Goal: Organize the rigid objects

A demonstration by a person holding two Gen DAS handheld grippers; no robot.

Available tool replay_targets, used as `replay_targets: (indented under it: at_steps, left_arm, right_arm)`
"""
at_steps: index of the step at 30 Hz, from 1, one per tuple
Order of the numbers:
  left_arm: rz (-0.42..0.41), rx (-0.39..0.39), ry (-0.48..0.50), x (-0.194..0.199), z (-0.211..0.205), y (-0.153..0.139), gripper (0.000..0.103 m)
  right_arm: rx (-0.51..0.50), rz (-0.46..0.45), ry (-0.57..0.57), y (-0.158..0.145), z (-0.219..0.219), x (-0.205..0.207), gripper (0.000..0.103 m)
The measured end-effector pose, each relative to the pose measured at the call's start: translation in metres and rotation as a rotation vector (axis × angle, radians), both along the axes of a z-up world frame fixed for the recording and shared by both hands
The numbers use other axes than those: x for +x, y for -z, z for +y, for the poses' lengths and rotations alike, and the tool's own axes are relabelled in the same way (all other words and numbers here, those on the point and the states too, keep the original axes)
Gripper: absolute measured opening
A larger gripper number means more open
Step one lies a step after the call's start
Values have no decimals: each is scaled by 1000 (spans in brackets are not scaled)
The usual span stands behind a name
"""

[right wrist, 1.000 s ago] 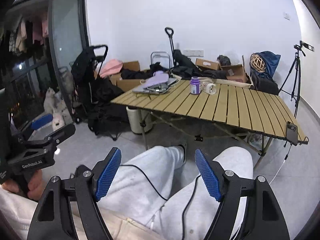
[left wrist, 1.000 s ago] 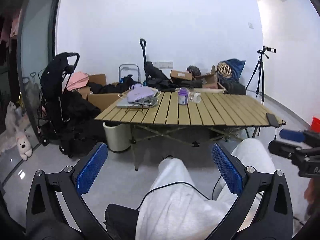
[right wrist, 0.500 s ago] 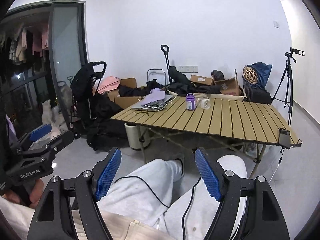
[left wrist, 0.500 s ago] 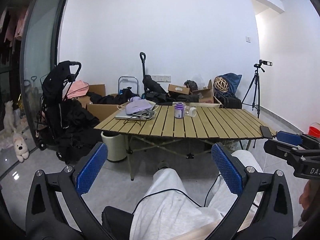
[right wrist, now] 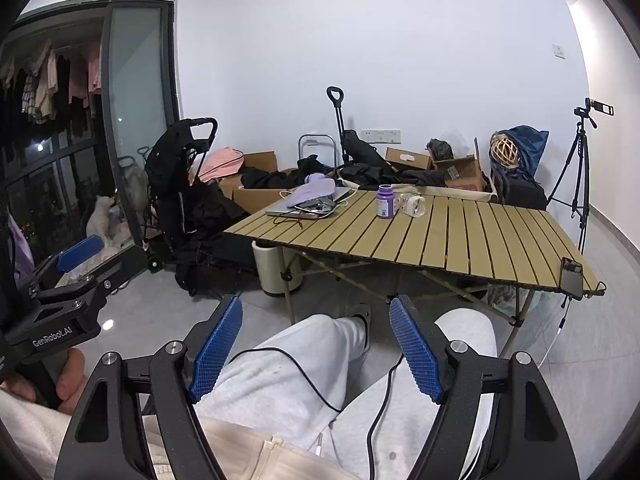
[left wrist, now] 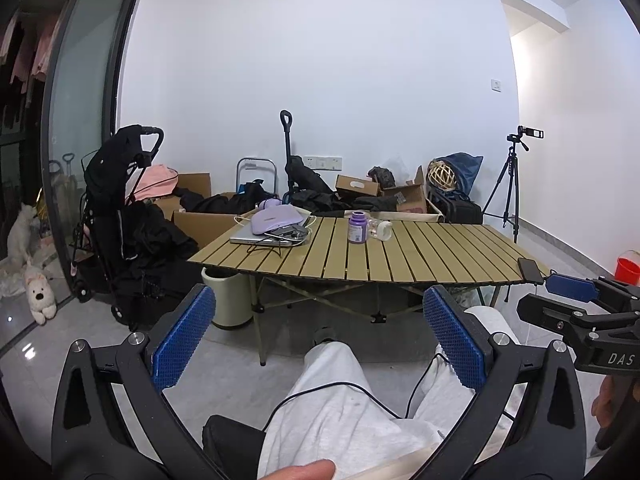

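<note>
A slatted wooden folding table (left wrist: 400,256) (right wrist: 460,236) stands some way ahead. On it stand a purple bottle (left wrist: 357,227) (right wrist: 385,196) and, beside it, a small clear and white object (left wrist: 382,230) (right wrist: 413,204). At its left end a lilac case (left wrist: 276,218) (right wrist: 312,192) lies on a laptop (left wrist: 260,238) (right wrist: 296,209) with cables. A black phone (left wrist: 530,270) (right wrist: 571,276) lies at the right front corner. My left gripper (left wrist: 318,338) and right gripper (right wrist: 316,344) are open and empty, held low over the person's lap, far from the table.
A black stroller (left wrist: 120,208) and cardboard boxes (left wrist: 200,220) stand left of the table. A white bin (left wrist: 228,296) sits under it. A tripod with a camera (left wrist: 512,188) stands at the right wall, a red bucket (left wrist: 627,270) beyond. Bags and boxes line the back wall.
Both grippers have tilted upward, so the table sits lower in each view and more wall shows. Both stay open and empty.
</note>
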State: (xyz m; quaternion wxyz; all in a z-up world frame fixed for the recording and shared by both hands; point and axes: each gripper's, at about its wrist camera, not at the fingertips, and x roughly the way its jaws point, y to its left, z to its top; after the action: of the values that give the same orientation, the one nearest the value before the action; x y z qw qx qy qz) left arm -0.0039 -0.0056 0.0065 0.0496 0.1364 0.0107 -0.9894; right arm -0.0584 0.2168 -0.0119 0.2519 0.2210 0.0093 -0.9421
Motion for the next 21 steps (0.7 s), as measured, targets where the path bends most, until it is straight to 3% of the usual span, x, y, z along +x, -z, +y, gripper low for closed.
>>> replay_targets:
  at_steps: [21]
  left_arm:
    - [-6,-13,22,0,3,-1,103]
  right_arm:
    - [-5,9,12,-3,2,1,81]
